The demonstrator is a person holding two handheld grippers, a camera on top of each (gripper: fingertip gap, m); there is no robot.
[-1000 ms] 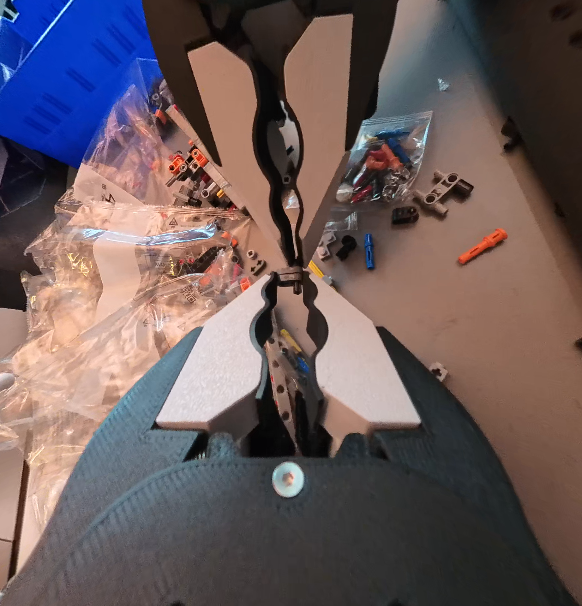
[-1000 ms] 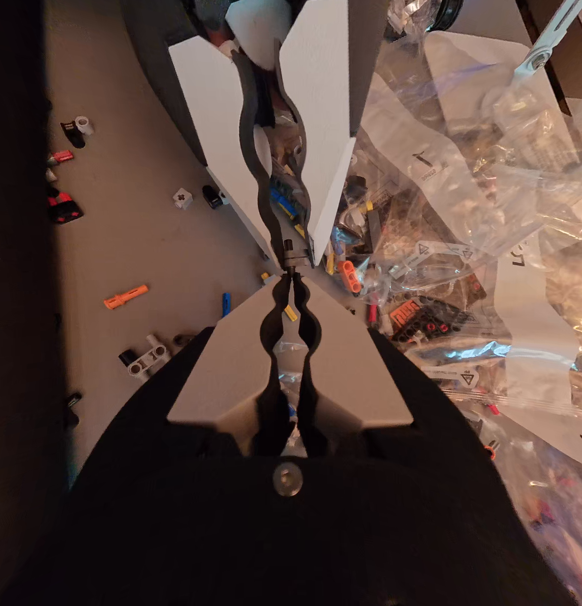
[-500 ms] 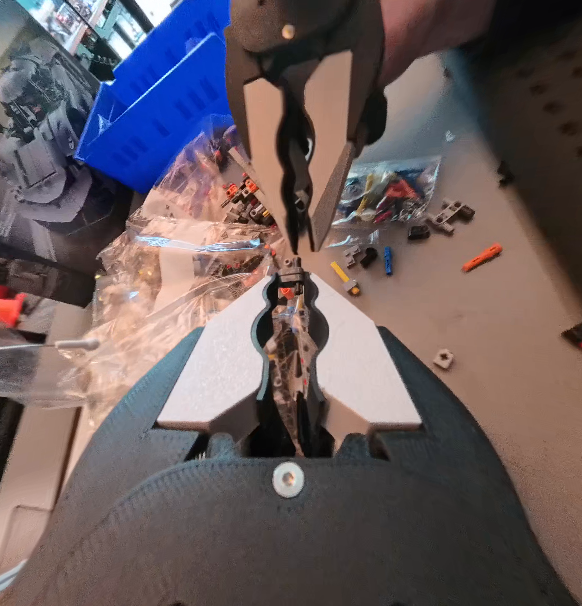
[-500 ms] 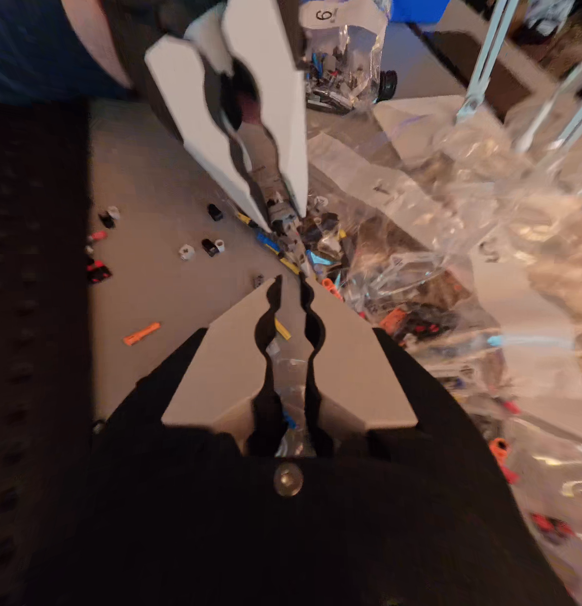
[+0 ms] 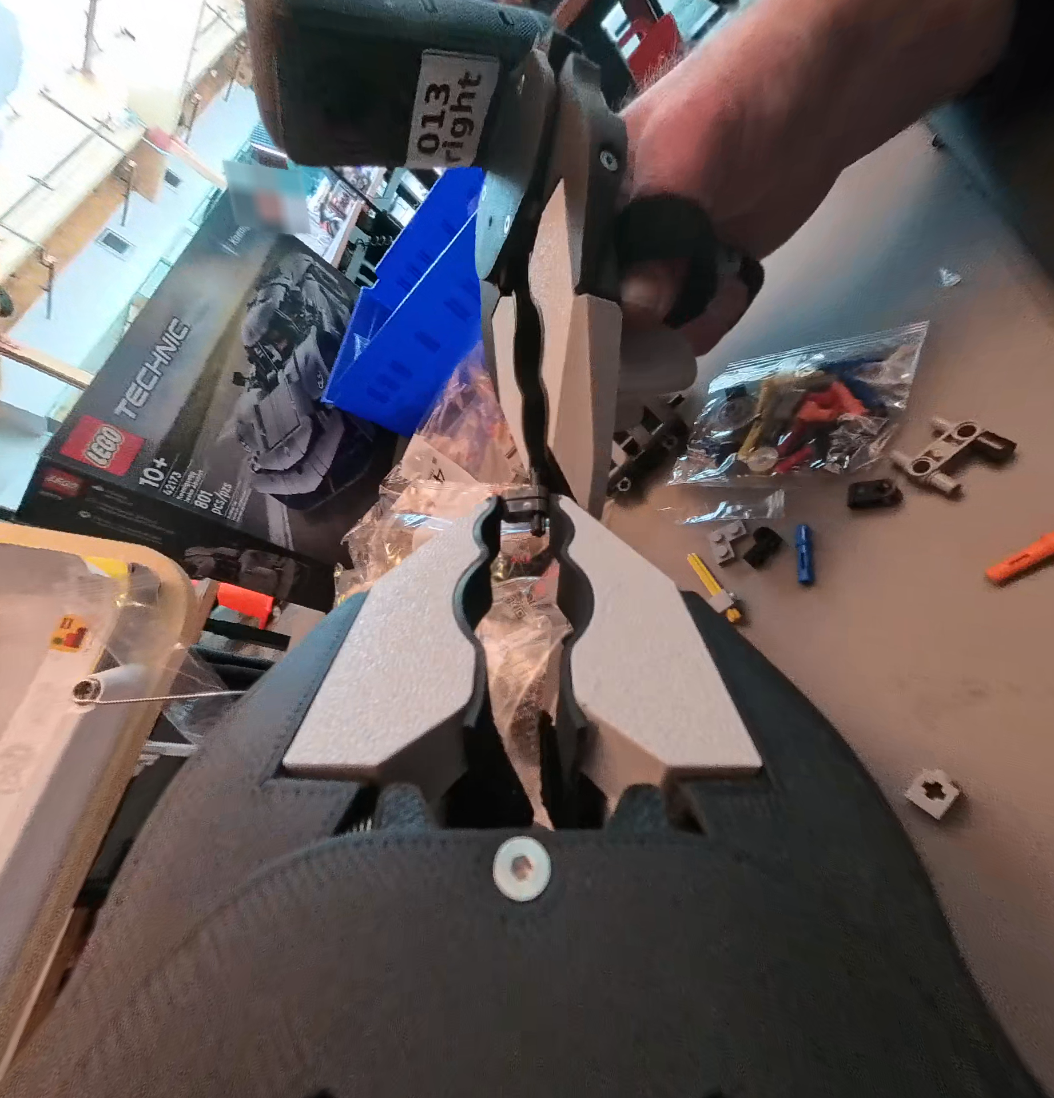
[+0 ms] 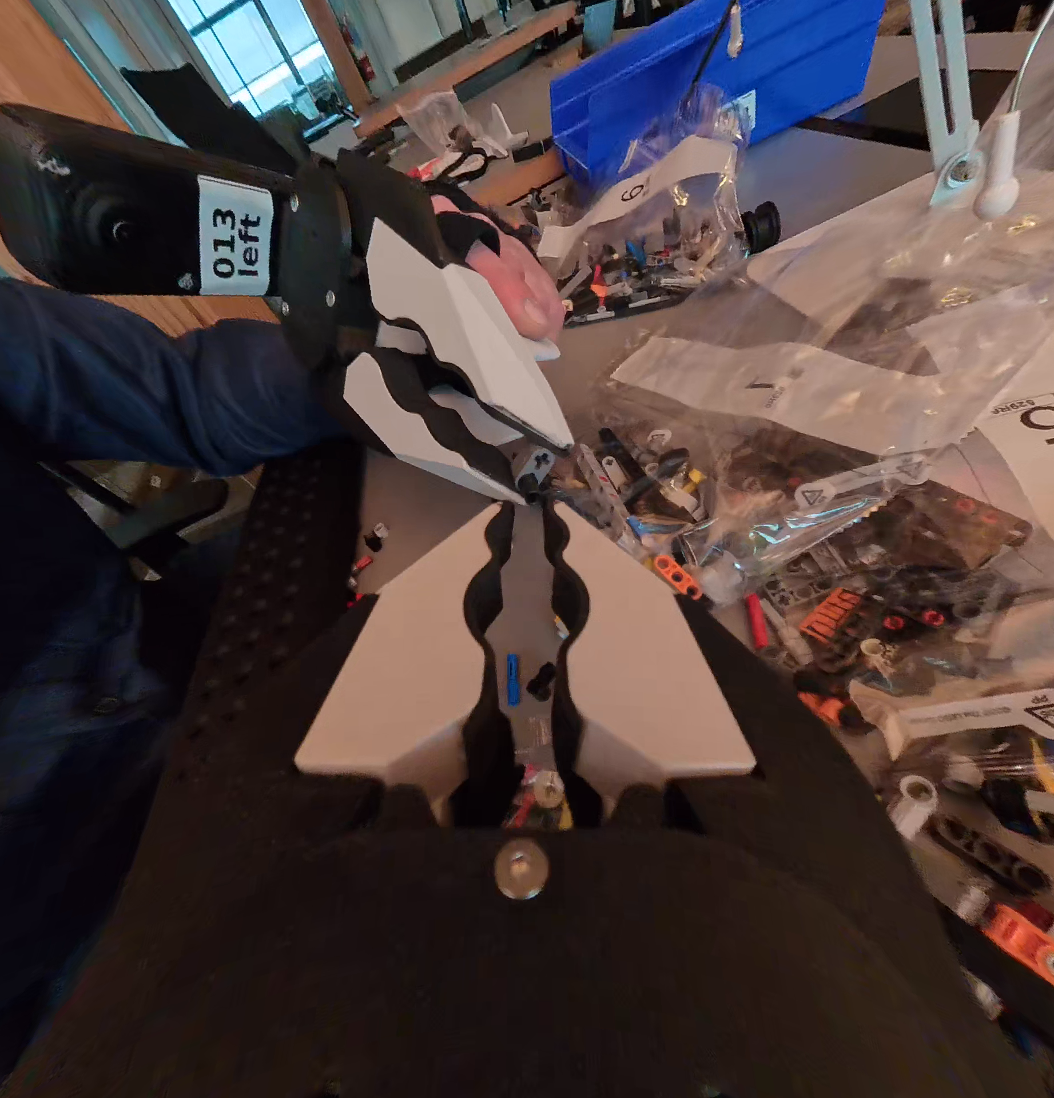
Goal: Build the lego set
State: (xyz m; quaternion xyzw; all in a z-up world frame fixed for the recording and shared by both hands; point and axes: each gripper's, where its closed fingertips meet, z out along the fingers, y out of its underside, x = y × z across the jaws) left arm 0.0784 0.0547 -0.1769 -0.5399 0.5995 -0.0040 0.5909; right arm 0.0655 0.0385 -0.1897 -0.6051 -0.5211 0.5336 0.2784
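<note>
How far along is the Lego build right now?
Early. Done: one bag's parts lie loose on the table, among them a blue pin and an orange pin. In hand: the left gripper pinches a small grey connector; the right gripper, nearly shut and empty, meets it tip to tip. Left: several sealed bags; no assembled model shows.

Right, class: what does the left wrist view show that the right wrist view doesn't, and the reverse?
Only the left wrist view: the set's box, an orange pin and a small zip bag of parts on the table.
Only the right wrist view: the person's blue sleeve and an orange beam by the clear bags.
Both: the blue bin, the blue pin, and the small grey piece pinched in the left gripper, with the right gripper close by.
</note>
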